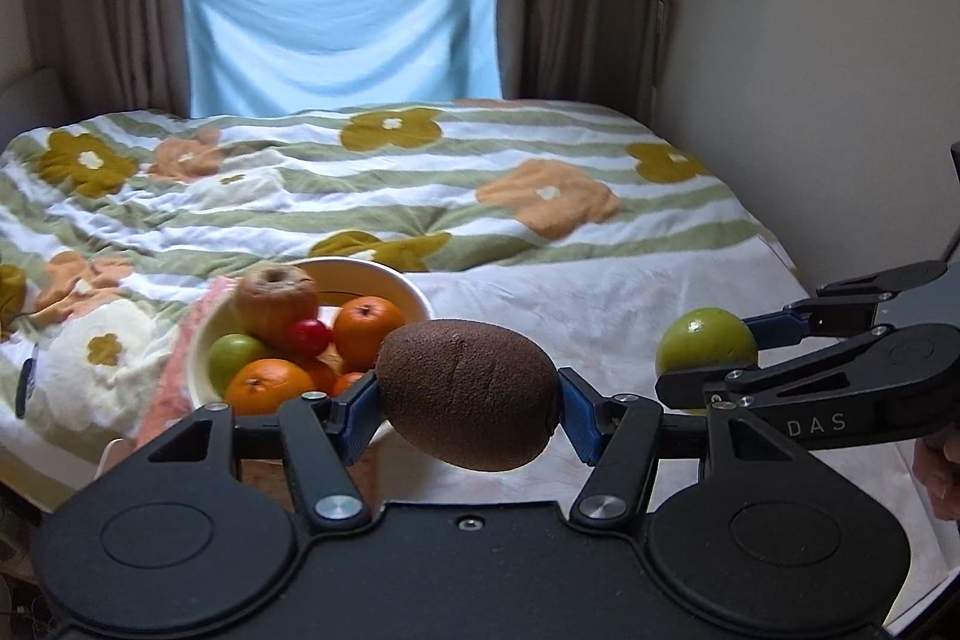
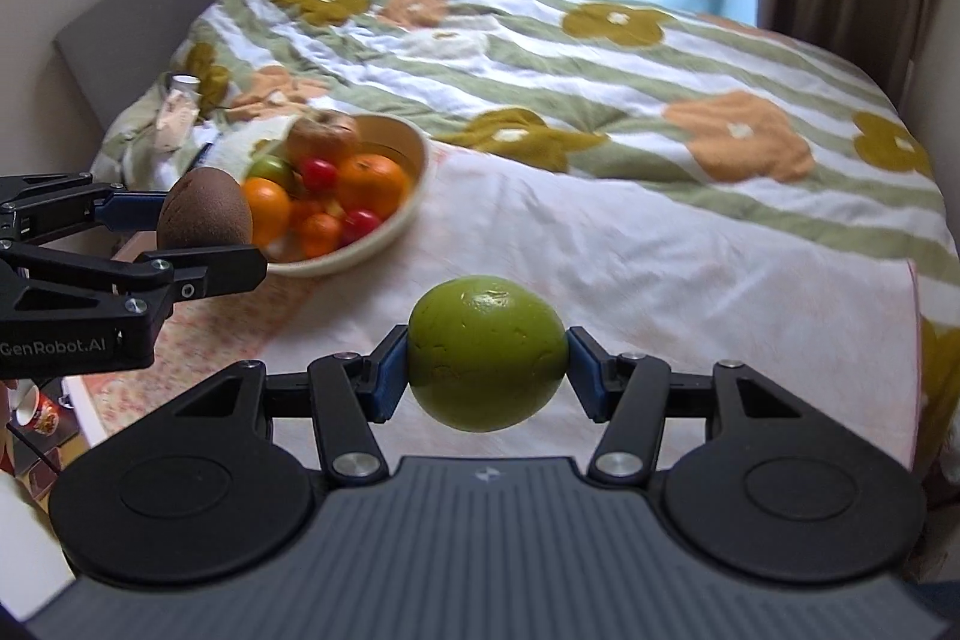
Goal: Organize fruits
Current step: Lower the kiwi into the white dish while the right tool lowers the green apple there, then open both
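Note:
My left gripper (image 1: 468, 403) is shut on a brown kiwi (image 1: 468, 394), held above the white sheet; the kiwi (image 2: 204, 217) also shows in the right wrist view at the left, in front of the bowl. My right gripper (image 2: 487, 361) is shut on a green round fruit (image 2: 487, 352), which hangs over the sheet; that fruit (image 1: 705, 343) appears at the right in the left wrist view. A cream bowl (image 1: 384, 277) (image 2: 414, 196) on the bed holds oranges (image 1: 367, 331), a brownish apple (image 1: 276, 301), a green fruit (image 1: 231, 355) and small red fruits (image 1: 310, 337).
The bed carries a flowered, green-striped quilt (image 1: 420, 178) behind a white sheet (image 1: 600, 304). A wall (image 1: 810, 40) runs along the right side. Curtains and a blue cloth (image 1: 342, 22) hang at the window. A cup (image 2: 36, 409) and clutter lie low beside the bed.

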Action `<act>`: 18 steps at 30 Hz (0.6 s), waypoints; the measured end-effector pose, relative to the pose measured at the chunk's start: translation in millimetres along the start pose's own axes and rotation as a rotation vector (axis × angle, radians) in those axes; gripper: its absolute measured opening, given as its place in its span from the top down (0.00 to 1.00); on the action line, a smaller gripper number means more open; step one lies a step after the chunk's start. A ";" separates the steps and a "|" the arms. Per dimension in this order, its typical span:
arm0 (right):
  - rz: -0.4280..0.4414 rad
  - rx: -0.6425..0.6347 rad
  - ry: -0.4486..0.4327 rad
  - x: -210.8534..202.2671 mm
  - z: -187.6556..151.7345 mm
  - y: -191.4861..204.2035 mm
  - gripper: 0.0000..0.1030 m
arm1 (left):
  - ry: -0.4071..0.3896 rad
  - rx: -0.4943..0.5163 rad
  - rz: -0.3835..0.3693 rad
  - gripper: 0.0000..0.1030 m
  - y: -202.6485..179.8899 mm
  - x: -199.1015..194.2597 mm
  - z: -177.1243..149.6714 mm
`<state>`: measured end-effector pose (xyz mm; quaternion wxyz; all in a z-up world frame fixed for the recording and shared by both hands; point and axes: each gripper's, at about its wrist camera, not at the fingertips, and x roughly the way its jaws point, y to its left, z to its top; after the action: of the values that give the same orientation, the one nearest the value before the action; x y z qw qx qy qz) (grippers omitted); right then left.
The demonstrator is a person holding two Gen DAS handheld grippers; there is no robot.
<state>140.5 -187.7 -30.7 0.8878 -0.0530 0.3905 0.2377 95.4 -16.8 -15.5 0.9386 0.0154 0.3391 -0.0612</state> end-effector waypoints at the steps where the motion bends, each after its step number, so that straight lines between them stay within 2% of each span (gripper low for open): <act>1: 0.007 -0.009 -0.004 -0.2 3.6 4.5 0.32 | -0.008 -0.011 0.008 0.37 4.7 -3.1 1.3; 9: 0.033 -0.036 -0.022 13.5 33.0 40.1 0.32 | -0.024 -0.046 0.055 0.37 56.0 0.1 13.0; 18: 0.018 0.022 -0.015 55.0 66.8 64.6 0.32 | 0.021 -0.020 0.041 0.37 112.1 36.5 24.8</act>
<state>187.2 -91.2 -18.2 0.8890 -0.0378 0.3870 0.2416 153.0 88.8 -21.1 0.9362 0.0134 0.3490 -0.0384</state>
